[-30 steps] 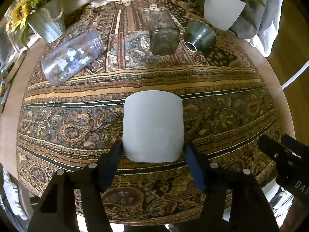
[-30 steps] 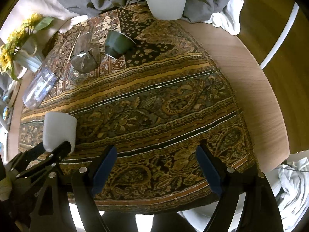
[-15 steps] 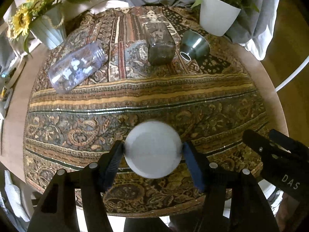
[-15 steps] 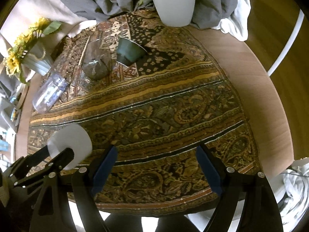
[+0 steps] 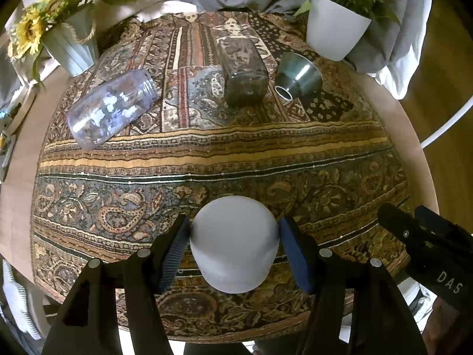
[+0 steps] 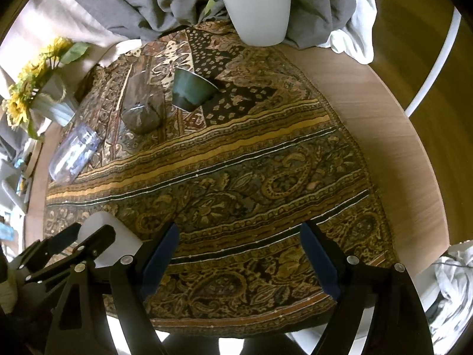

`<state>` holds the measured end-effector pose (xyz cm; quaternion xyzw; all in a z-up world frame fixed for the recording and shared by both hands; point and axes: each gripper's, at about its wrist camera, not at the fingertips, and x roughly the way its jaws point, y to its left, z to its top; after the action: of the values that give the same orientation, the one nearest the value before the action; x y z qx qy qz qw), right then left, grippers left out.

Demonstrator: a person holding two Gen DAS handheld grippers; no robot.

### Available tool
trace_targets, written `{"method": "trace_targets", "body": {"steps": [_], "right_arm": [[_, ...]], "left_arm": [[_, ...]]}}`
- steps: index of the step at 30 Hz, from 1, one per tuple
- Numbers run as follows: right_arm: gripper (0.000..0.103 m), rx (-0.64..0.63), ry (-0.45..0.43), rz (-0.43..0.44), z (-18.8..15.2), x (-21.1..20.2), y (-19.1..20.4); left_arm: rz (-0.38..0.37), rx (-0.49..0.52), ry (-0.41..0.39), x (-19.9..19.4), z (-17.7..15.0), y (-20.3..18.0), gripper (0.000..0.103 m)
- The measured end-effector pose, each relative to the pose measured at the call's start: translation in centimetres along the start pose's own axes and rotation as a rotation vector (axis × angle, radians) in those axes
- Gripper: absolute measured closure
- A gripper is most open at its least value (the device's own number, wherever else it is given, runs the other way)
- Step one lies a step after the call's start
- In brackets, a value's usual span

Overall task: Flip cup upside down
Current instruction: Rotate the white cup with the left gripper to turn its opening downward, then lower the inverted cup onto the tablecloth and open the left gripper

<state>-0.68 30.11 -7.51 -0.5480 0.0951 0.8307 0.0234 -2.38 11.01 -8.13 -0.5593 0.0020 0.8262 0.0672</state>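
The white cup (image 5: 234, 242) is held between the fingers of my left gripper (image 5: 234, 244), above the near part of the patterned cloth. I look onto its closed bottom, which faces up and away from me; its mouth is hidden. The jaws press its two sides. In the right wrist view the cup (image 6: 113, 244) shows at the lower left, tilted, behind the left gripper's black fingers (image 6: 88, 242). My right gripper (image 6: 238, 257) is open and empty over the near edge of the cloth, to the right of the cup.
A clear plastic jar (image 5: 111, 109) lies on its side at the left. A dark glass jar (image 5: 244, 74) and a green metal cup (image 5: 297, 77) lie at the back. A white plant pot (image 5: 335, 31) and a sunflower vase (image 5: 71, 44) stand at the table's far edge.
The left gripper has turned the cup from lying on its side to bottom facing up and lifted back from the table. The right gripper stayed open and drew back slightly.
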Motion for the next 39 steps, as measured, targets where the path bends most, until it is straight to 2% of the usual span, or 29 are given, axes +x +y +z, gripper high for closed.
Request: {"method": "trace_targets", "body": {"steps": [6, 14, 17, 30, 32, 34, 39], "right_arm": [[0.019, 0.000, 0.000, 0.002, 0.1, 0.1, 0.2], [0.019, 0.001, -0.049, -0.014, 1.3, -0.4, 0.4], [0.019, -0.003, -0.054, -0.025, 1.5, -0.4, 0.3], [0.019, 0.008, -0.047, -0.027, 1.6, -0.3, 0.1], [0.019, 0.013, -0.047, -0.027, 1.7, -0.3, 0.1], [0.019, 0.009, -0.049, -0.033, 1.7, -0.3, 0.2], [0.019, 0.017, -0.052, -0.038, 1.9, -0.6, 0.1]], "left_arm": [[0.008, 0.011, -0.042, 0.0, 1.5, -0.3, 0.042], [0.000, -0.010, -0.074, 0.4, 2.8, 0.0, 0.043], [0.005, -0.013, -0.051, 1.4, 2.7, 0.1, 0.043], [0.027, 0.033, -0.038, 2.3, 3.8, -0.7, 0.043], [0.026, 0.036, -0.035, 2.3, 3.9, -0.8, 0.038], [0.030, 0.042, -0.037, 2.2, 3.9, -0.8, 0.028], [0.036, 0.037, -0.078, 0.8, 4.0, -0.8, 0.014]]}}
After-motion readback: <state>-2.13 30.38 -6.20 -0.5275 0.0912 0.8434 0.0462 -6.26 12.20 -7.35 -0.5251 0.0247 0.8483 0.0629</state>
